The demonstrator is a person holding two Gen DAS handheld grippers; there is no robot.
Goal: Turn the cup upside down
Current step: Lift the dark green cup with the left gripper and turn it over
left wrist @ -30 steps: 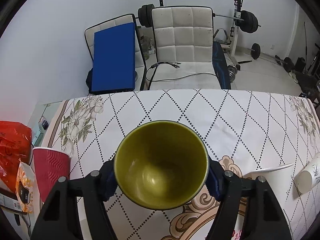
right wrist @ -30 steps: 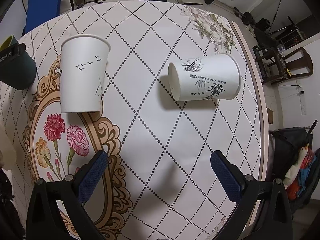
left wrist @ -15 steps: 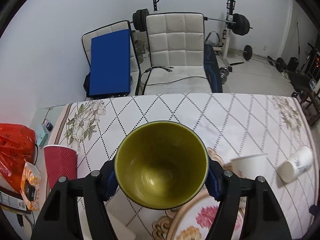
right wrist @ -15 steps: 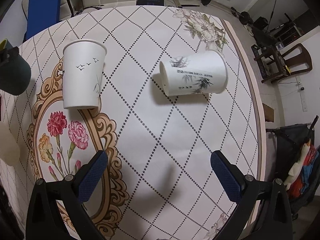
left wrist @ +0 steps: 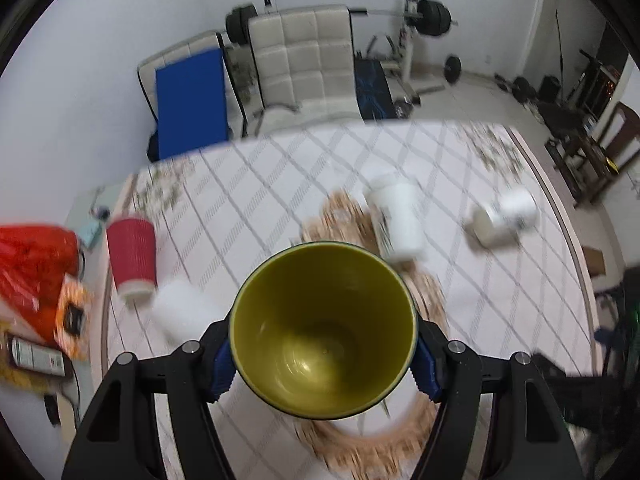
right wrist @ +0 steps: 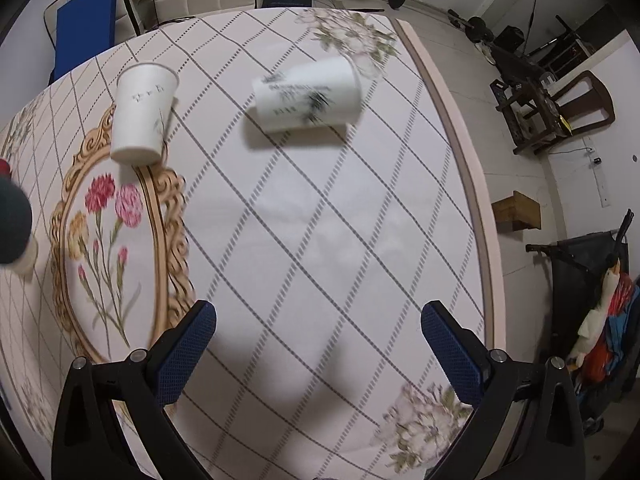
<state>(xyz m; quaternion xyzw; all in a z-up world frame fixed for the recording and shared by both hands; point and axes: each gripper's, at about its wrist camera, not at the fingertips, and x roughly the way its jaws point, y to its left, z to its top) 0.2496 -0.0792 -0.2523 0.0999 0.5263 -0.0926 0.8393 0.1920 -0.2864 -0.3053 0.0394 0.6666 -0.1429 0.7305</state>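
Note:
My left gripper [left wrist: 323, 354] is shut on a dark cup with a yellow-green inside [left wrist: 323, 332], held high above the table with its mouth facing the camera. The cup's dark outside shows at the left edge of the right wrist view [right wrist: 12, 228]. My right gripper [right wrist: 318, 354] is open and empty above the table's right part. A white paper cup [right wrist: 140, 114] stands upright near the floral oval; it also shows in the left wrist view [left wrist: 398, 216]. Another printed white cup [right wrist: 308, 94] lies on its side, also seen from the left wrist [left wrist: 502, 220].
A red ribbed cup [left wrist: 132, 254] stands upside down at the table's left, with a blurred white cup [left wrist: 180, 312] beside it. A red bag [left wrist: 34, 268] lies at the left edge. Chairs [left wrist: 306, 76] stand behind the table. The table's right edge [right wrist: 460, 152] is close.
The left gripper has risen and tilted down with the cup, so more of the table shows below. The right gripper has also pulled up and back; both views are motion-blurred.

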